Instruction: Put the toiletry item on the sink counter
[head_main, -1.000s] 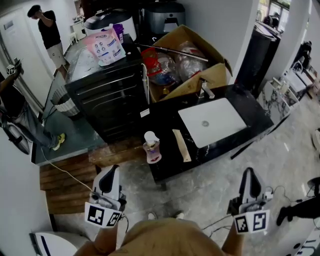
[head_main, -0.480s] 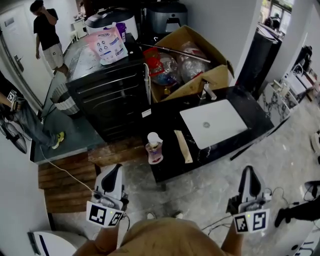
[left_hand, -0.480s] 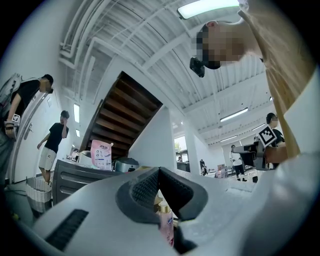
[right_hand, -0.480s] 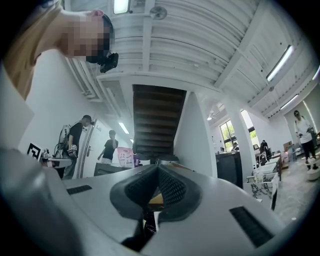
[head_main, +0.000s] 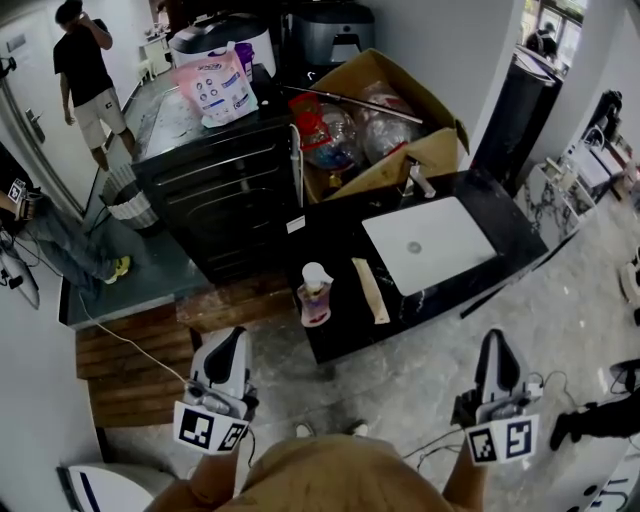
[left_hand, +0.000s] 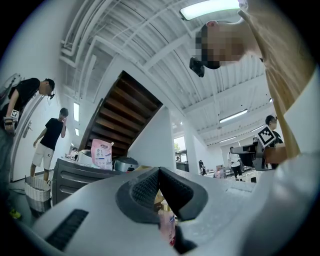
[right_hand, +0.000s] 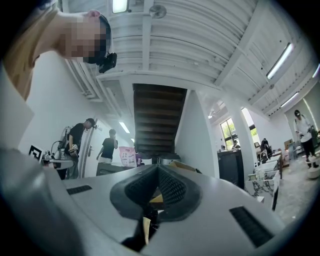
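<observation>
Print on the pink pouch (head_main: 213, 88) and bottle (head_main: 315, 295) is unreadable.

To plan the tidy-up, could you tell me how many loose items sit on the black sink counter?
2: a pink bottle with a white pump top stands at the left of the counter, and a flat tan strip lies between it and the white basin. None seems hidden.

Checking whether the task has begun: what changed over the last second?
Nothing was taken or let go. The pink bottle and counter slid slightly right in the head view, likely the camera shifting. A bystander stepped. The left gripper and right gripper stayed shut, empty.
</observation>
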